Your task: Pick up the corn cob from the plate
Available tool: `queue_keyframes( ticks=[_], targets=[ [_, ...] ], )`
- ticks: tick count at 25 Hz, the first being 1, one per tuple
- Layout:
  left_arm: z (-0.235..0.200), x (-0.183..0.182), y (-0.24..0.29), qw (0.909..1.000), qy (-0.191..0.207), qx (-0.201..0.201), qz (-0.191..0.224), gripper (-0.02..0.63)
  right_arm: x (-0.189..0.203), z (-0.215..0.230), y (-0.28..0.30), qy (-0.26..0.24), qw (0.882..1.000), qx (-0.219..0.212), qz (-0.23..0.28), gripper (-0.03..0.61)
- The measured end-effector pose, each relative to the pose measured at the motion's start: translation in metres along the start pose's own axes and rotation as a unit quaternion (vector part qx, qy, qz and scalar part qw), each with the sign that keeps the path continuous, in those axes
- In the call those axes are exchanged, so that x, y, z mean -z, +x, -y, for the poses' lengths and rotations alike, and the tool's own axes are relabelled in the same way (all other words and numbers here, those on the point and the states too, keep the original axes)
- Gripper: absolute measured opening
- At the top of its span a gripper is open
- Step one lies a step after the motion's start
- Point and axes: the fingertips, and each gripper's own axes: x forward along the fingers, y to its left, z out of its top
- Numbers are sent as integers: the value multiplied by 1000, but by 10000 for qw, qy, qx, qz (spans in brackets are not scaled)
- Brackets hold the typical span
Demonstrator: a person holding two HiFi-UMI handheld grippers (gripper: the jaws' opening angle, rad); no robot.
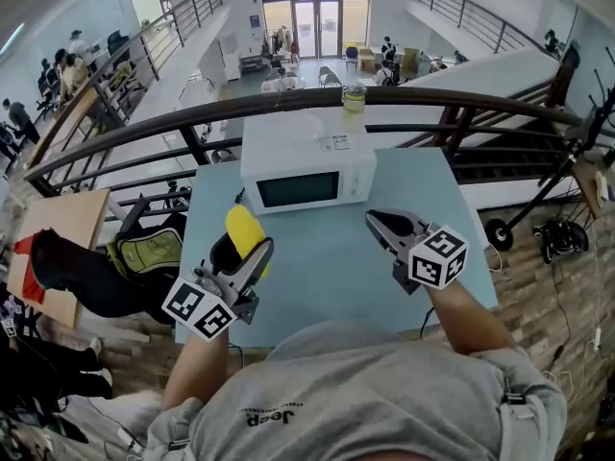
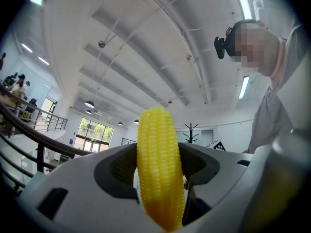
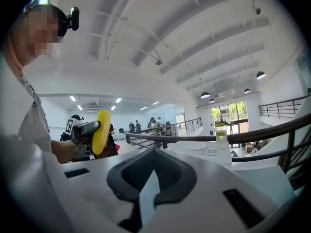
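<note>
Head view: my left gripper (image 1: 246, 249) is raised over the left side of a pale blue table (image 1: 327, 277) and is clamped on the yellow corn cob (image 1: 242, 229). The cob stands nearly upright between the jaws, clear of the tabletop. In the left gripper view its kernels fill the middle, with a jaw pressing on each side. My right gripper (image 1: 384, 224) is over the right side of the table, well apart from the cob. Its jaws are drawn close together with nothing between them. Behind both grippers a white microwave (image 1: 307, 166) sits on the table, with a bottle (image 1: 354, 97) on top.
</note>
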Motion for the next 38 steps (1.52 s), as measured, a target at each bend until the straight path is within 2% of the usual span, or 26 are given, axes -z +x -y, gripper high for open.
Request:
queue_keyframes(
  ticks=[9,29,38],
  targets=[
    [15,20,-5,9997,124,-33,-208,270,14,0,-3,57,9999,-71,-83,11],
    [14,22,-16,9997,104,-111,-177,270,12,-3,0,39,9999,-108,-31,11],
    [14,20,-18,9997,102,-131,-151,270,10,-4,0,-140,9999,-14,-81,10]
  ],
)
